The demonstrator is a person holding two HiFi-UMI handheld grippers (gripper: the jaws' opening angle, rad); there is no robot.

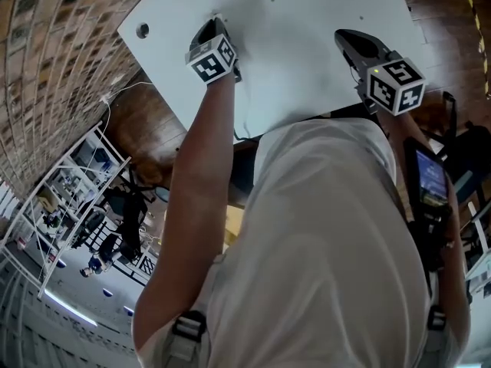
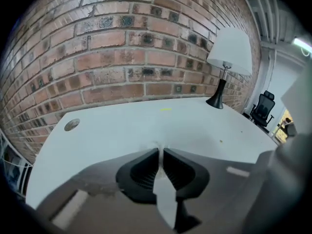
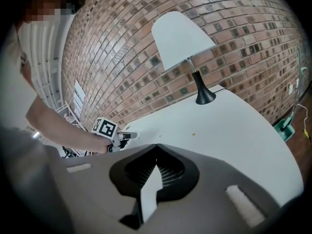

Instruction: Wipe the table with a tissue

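Left claw (image 2: 160,152) pinching a thin bit of tissue (image 2: 157,146) over the white table (image 2: 122,126)
Right claw (image 3: 156,148) is closed up tight, nothing in it, lamp (image 3: 183,43) further back.

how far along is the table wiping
Done: the left gripper is shut on a thin white scrap, apparently the tissue, over the table. In hand: bringing it to the surface; contact can't be told. Left: the wiping itself, since a yellow speck shows near the lamp. The right gripper is shut, empty.
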